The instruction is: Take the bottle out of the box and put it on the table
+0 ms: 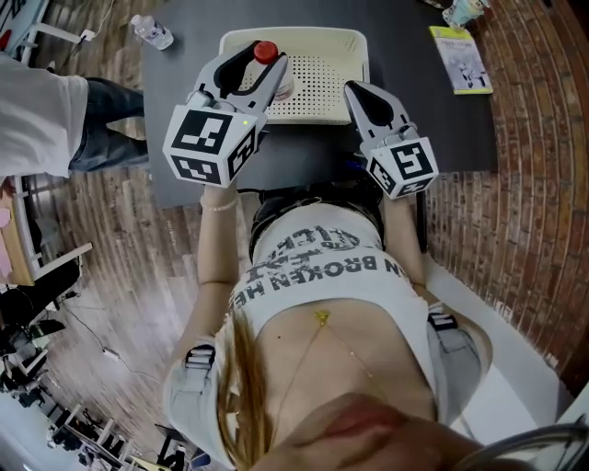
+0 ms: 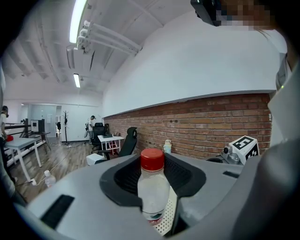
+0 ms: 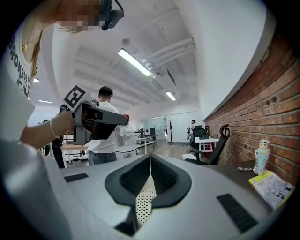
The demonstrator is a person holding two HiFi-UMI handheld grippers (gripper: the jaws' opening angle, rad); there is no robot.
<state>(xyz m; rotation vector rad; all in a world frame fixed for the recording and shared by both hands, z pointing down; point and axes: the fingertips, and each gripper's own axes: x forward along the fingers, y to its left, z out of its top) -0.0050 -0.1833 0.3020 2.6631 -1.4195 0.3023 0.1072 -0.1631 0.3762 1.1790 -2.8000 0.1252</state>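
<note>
Gripping a clear, smooth plastic bottle (image 2: 153, 192) by its sides, round red cap (image 2: 152, 159) upward, left gripper (image 1: 255, 72) hovers over the perforated cream box (image 1: 317, 87); right gripper (image 3: 150, 164) pinched closed, empty.

Two tongs (image 1: 256, 59) (image 1: 353, 88), two bottles (image 1: 266, 52) (image 1: 152, 32), one white box (image 1: 304, 37), one booklet (image 1: 460, 60), one figurine (image 1: 463, 11)

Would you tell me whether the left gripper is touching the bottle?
Touching: in the left gripper view, the bottle sits pinched between the jaws of the left gripper.
</note>
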